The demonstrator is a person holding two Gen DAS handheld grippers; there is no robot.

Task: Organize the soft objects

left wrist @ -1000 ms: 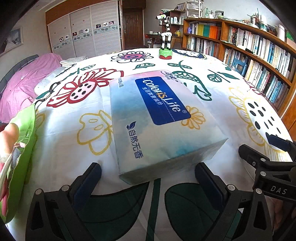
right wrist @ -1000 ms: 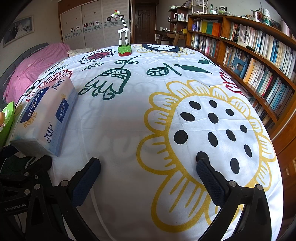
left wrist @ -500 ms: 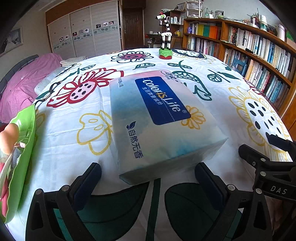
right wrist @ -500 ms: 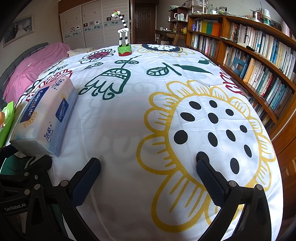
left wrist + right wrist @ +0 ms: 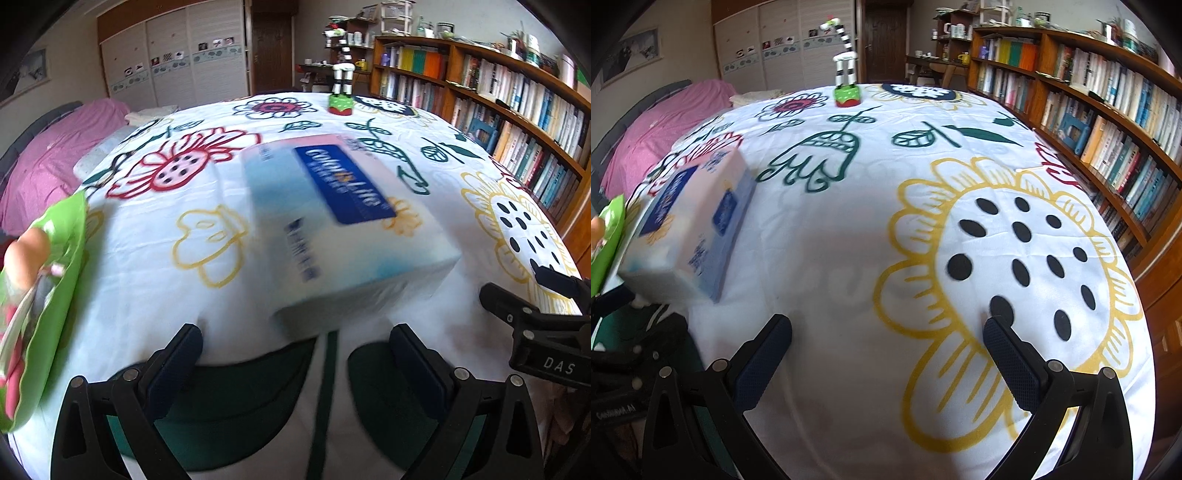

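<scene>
**Tissue pack on the flowered sheet, both grippers empty**

At the far left a green bag (image 5: 55, 280) pokes in at the frame edge, with a fingertip (image 5: 26, 254) of a person against it; behind it a pink cover (image 5: 48, 162) lies over a bed; the tissue pack (image 5: 340, 229), white and pale blue with a dark blue label, lies flat on the flowered sheet (image 5: 155, 266) that drapes the worktop, its near corner just ahead of the left gripper (image 5: 295, 354) and apart from it; the pack is blurred in the left wrist view; the left jaws are spread wide with nothing between them; the right gripper (image 5: 888, 347) hovers to the right of the pack, over a big yellow flower print (image 5: 1015, 258), its jaws spread just as wide and holding nothing; in the right wrist view the pack (image 5: 690, 229) sits at the left, well apart from the fingers (image 5: 761, 365); at the far end of the sheet a striped giraffe toy (image 5: 846, 74) stands upright on a green base; along the right wall runs a bookshelf (image 5: 1108, 122) full of books.
</scene>
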